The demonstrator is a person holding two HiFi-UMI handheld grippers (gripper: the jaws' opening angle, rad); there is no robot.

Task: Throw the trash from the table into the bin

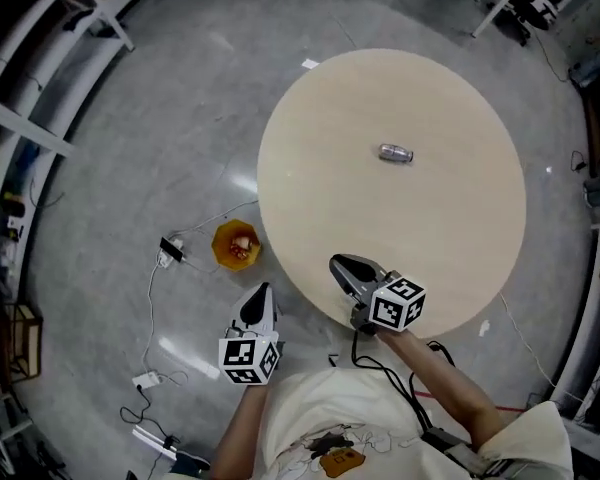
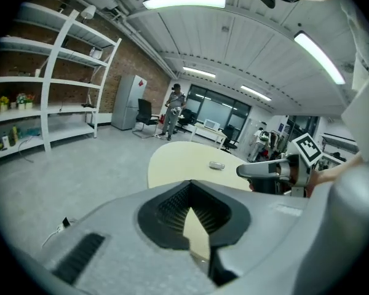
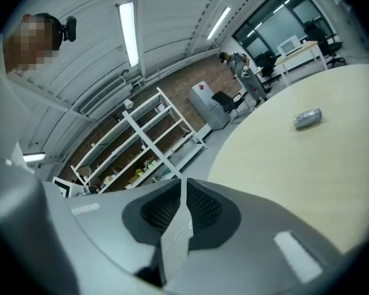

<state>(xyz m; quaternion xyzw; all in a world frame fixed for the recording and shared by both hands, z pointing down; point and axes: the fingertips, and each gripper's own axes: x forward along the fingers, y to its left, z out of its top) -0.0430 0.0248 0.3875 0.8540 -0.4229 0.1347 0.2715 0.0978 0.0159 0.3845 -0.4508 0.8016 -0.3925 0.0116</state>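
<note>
Round beige table (image 1: 310, 118) on a grey concrete floor (image 1: 130, 148). One item of trash on it: a crushed silver can (image 1: 395, 153), lying on its side on the far half of the tabletop, slightly right of centre, well apart from both grippers. Yellow bin (image 1: 218, 244) stands on the floor just beside the table's near-left edge; it holds something red and white, not identifiable. A dark plug block with white cable (image 1: 170, 251) lies on the floor just left of the bin. Left gripper (image 1: 261, 293) is off the table, over the floor, near the bin and on the person's side of it. In its own view the jaw tips meet at the front with nothing between them: clenched and empty. Right gripper (image 1: 338, 264) is over the near edge of the table, pointing across the tabletop roughly toward the can. In its own view the jaws are drawn together, only a thin slit between the pads and nothing in it: clenched and empty. White shelving (image 3: 154, 143) against a brick wall shows beyond the table.
</note>
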